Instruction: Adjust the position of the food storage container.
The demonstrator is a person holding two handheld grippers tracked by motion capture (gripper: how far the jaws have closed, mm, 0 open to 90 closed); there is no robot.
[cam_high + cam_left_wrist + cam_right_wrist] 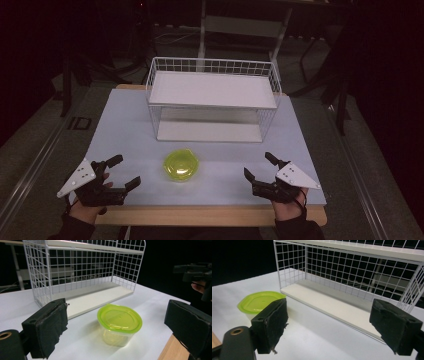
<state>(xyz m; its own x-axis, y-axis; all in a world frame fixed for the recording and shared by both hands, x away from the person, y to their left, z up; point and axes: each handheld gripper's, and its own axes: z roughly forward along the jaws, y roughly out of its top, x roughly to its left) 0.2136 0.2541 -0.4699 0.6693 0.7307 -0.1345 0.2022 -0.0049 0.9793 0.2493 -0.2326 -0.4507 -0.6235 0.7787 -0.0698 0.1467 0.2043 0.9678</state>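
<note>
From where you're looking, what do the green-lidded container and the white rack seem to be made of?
The container looks like thin plastic: a glossy yellow-green lid over a translucent tub that lets light through. The rack looks like white-coated metal wire, going by its thin welded grid walls; its two flat shelves are matte white, perhaps painted board or sheet metal.

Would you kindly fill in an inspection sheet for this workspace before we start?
Surface: pale table with a wooden front edge, bare apart from the items below.
Job's things: green-lidded tub, lid on, standing near the front centre; white wire rack with two shelves behind it, both shelves bare.
Clutter: nothing seen.
Grippers: left tool and right tool both open, holding nothing, flanking the tub and apart from it.
Cables: nothing seen clearly.
Surroundings: dark room; metal frame legs behind the table.
</note>
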